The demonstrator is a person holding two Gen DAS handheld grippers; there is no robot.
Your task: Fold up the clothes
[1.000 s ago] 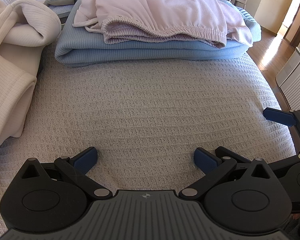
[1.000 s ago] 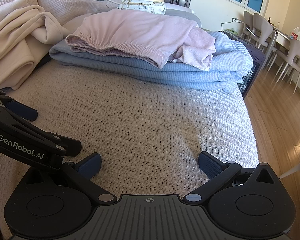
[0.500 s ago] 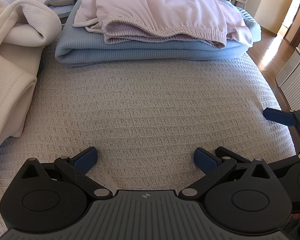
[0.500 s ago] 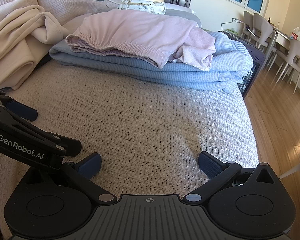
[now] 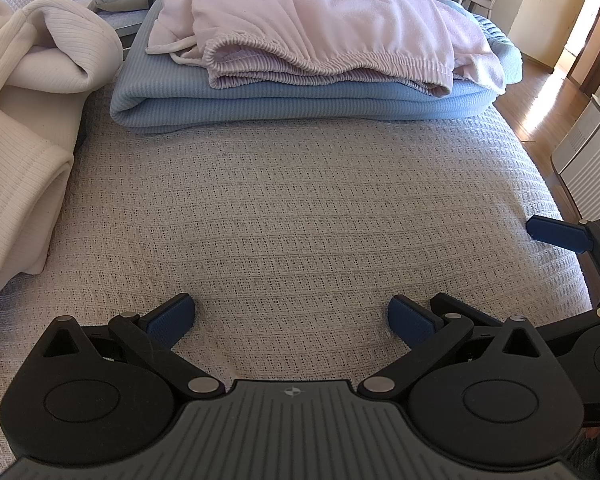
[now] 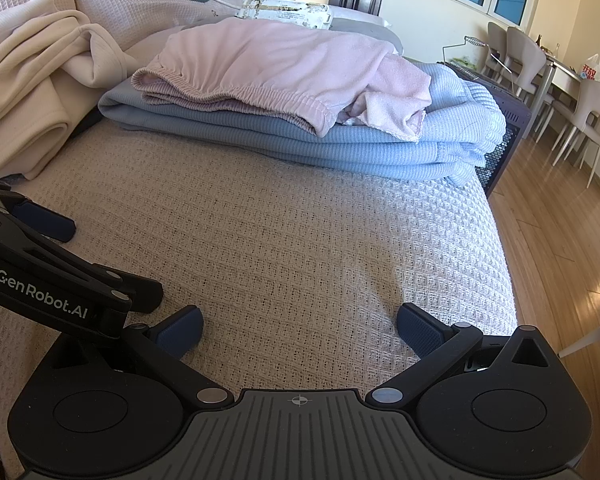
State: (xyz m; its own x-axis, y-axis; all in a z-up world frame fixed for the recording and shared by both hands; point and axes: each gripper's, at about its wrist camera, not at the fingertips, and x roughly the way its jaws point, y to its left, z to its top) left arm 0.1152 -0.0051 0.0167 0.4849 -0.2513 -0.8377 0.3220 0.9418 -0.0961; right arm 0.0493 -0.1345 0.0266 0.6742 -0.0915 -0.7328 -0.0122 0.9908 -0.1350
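Both grippers, left and right, hover level over bedspread, fingers spread empty.

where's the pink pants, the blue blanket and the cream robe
pink pants (image 5: pixel 320 20), left wrist view, on the flat upper cloth
blue blanket (image 5: pixel 300 100), left wrist view, on its folded front edge
cream robe (image 6: pixel 24 80), right wrist view, on a bunched fold

This is a home. A bed fills the middle, with dining chairs and a wood floor at the right.
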